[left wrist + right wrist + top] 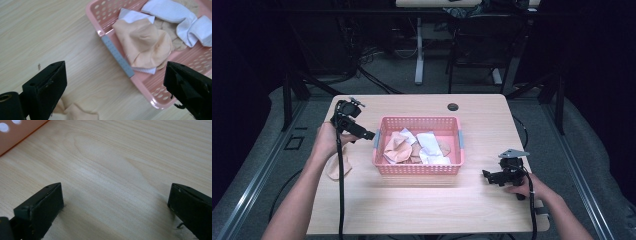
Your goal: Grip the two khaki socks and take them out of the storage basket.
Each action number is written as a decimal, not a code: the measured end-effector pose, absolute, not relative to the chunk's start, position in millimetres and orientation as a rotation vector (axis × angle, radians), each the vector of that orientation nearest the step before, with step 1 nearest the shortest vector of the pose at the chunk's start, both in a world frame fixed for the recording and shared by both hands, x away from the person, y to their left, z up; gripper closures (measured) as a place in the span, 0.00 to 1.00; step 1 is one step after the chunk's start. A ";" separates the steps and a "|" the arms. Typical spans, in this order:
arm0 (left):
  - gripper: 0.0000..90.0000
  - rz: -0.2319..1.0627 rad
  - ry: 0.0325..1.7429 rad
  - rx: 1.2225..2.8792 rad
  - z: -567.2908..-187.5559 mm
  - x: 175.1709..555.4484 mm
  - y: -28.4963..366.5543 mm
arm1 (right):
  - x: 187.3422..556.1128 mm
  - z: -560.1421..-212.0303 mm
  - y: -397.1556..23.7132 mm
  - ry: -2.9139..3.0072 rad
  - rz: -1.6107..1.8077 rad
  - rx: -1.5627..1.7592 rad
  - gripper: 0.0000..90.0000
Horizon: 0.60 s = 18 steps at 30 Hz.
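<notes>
Pink plastic basket [418,169] of peach and white socks sits mid-counter [412,210], seen from above; the left claw [368,134] hovers by its left end, the right claw [486,174] rests apart. Left gripper view: jaws wide and empty, peach sock [143,42] ahead; better to centre over it before closing. Right gripper view: jaws spread, holding nothing, over bare wood.

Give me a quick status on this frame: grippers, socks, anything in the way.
Left gripper open, empty, at pink basket's left end. Right gripper open, empty, low over table. Peach and white socks in basket; one peach sock outside by left hand. Nothing obstructing.
</notes>
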<state>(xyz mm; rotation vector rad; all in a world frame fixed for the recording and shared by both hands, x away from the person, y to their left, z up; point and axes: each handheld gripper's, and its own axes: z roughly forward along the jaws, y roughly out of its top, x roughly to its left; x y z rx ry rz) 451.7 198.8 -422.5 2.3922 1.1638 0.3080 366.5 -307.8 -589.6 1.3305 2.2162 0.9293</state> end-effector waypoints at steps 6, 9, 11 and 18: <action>0.00 0.274 1.122 2.423 -433.1 457.7 170.6 | 366.5 -589.6 -307.7 2.215 0.929 1.331 0.00; 0.00 0.269 1.092 2.430 -438.4 459.5 156.3 | 366.5 -589.5 -307.8 2.217 0.929 1.331 0.00; 0.00 0.253 1.079 2.431 -443.2 461.3 147.2 | 366.5 -589.5 -307.8 2.216 0.927 1.331 0.00; 0.03 0.235 1.051 2.457 -459.6 467.5 123.6 | 366.5 -589.6 -307.8 2.216 0.929 1.330 0.00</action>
